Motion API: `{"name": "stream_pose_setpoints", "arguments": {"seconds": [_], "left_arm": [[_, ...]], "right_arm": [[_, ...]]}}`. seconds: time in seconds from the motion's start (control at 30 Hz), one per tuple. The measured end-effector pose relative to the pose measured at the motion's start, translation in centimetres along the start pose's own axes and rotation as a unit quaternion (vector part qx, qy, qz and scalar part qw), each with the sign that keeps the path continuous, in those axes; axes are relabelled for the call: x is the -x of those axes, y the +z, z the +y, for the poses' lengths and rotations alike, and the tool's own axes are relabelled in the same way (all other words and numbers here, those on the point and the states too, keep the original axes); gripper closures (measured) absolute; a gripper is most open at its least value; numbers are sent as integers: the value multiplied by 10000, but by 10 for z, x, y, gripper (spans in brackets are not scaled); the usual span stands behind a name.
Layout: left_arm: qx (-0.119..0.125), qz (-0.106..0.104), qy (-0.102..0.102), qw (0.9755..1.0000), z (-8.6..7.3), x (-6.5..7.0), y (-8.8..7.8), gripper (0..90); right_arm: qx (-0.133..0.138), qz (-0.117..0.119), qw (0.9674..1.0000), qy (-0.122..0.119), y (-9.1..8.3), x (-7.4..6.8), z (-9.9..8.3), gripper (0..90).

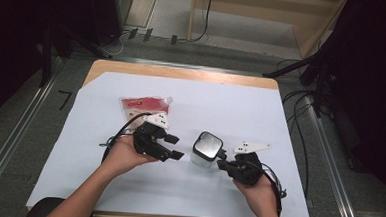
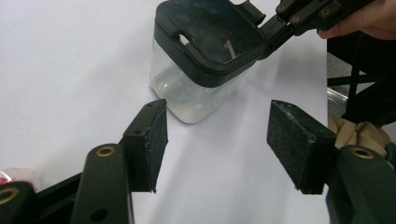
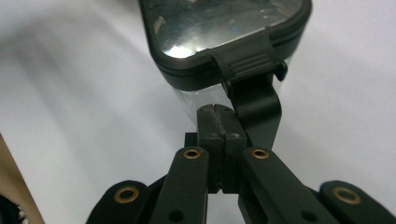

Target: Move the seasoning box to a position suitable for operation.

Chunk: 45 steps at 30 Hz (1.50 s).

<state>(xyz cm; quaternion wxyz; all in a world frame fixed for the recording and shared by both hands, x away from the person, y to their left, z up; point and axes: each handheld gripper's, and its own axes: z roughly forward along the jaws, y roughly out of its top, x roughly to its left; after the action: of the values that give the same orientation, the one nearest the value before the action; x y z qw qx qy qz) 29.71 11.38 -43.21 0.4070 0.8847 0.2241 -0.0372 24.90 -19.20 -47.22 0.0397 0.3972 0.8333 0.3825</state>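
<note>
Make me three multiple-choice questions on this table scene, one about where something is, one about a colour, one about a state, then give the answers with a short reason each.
1. Where does the red pouch lie?
A. beyond the left tongs
B. on top of the jar
C. by the right hand

2. What colour is the lid of the clear jar?
A. white
B. black
C. red

3. How do the right tongs stand?
A. wide open
B. shut beside the lid's latch
C. clamped around the whole jar

Answers: A, the high view shows the pouch farther up the table than the left tongs; B, the lid is dark in each view; B, the right gripper view shows the pads pressed together.
</note>
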Motion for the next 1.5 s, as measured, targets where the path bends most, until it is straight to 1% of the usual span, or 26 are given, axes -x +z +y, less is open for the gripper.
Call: {"name": "stream_pose_setpoints", "arguments": {"seconds": [0.03, 0.23, 0.27, 0.3, 0.37, 0.4, 0.53, 0.6, 0.67, 0.7, 0.77, 0.87, 0.93, 0.97, 1.0, 1.03, 1.13, 1.17, 1.2, 1.23, 1.27, 1.3, 1.33, 1.4, 1.47, 1.5], "left_arm": [[46, 29, 0, 10000, 0, -1, 1, 377], [79, 19, -58, 10000, 0, -4, 5, 357], [56, 45, -29, 10000, 0, -3, 6, 357], [64, 24, -26, 10000, 0, -3, 6, 355], [19, 40, 1, 10000, 0, -2, 7, 352], [28, 20, 1, 10000, 0, -2, 8, 349], [20, 27, 5, 10000, 1, -2, 13, 336], [23, 25, 19, 10000, 2, -1, 15, 332], [40, 44, 35, 10000, 2, -1, 17, 318], [102, 11, -3, 9999, 3, -2, 18, 311], [145, -20, -24, 9999, 3, -4, 19, 308], [152, -89, -52, 9998, 3, -7, 21, 299], [132, -125, -47, 9998, 3, -9, 23, 297], [94, -143, -35, 9998, 3, -9, 25, 298], [25, -143, 5, 9999, 3, -10, 27, 298], [-52, -155, 76, 9998, 4, -11, 30, 300], [-60, -183, 55, 9998, 6, -12, 33, 300], [-47, -252, 76, 9996, 7, -13, 35, 299], [-22, -276, 92, 9996, 8, -13, 36, 289], [-48, -354, 47, 9994, 9, -13, 39, 256], [-111, -423, 10, 9990, 10, -15, 41, 256], [-204, -477, -21, 9987, 12, -16, 46, 229], [-204, -477, -21, 9987, 12, -16, 46, 229], [-151, -490, 119, 9986, 14, -14, 48, 221], [-49, -415, 245, 9988, 17, -13, 50, 211], [-90, -353, 346, 9987, 19, -12, 52, 205]], "right_arm": [[-4, -14, 10000, 23, -1, 2, 0, 900], [-12, -91, 9999, 135, -6, 11, 0, 900], [-9, -118, 9998, 174, -7, 13, 0, 900], [30, -166, 9997, 187, -9, 17, 0, 900], [46, -179, 9997, 186, -10, 19, 0, 900], [48, -205, 9994, 257, -10, 23, 0, 900], [84, -276, 9992, 294, -10, 28, 2, 900], [93, -357, 9990, 255, -9, 31, 4, 900], [104, -384, 9988, 301, -8, 34, 6, 900], [91, -382, 9988, 293, -8, 35, 7, 900], [94, -386, 9988, 279, -9, 35, 7, 900], [272, -466, 9982, 248, -20, 34, 7, 900], [327, -588, 9973, 286, -25, 37, 8, 900], [318, -638, 9969, 336, -24, 42, 9, 900], [318, -638, 9969, 336, -24, 42, 9, 900], [295, -652, 9967, 386, -20, 47, 12, 900], [277, -682, 9965, 405, -16, 50, 14, 900], [270, -684, 9963, 440, -14, 50, 14, 900], [231, -694, 9964, 423, -12, 51, 15, 900], [202, -682, 9966, 427, -9, 50, 15, 900], [202, -682, 9966, 427, -9, 50, 15, 900], [194, -740, 9962, 421, -8, 49, 16, 900], [205, -763, 9960, 405, -8, 49, 16, 900], [208, -753, 9961, 415, -7, 49, 16, 900], [203, -766, 9960, 418, -7, 49, 16, 900], [193, -782, 9958, 435, -6, 49, 16, 900]]}}
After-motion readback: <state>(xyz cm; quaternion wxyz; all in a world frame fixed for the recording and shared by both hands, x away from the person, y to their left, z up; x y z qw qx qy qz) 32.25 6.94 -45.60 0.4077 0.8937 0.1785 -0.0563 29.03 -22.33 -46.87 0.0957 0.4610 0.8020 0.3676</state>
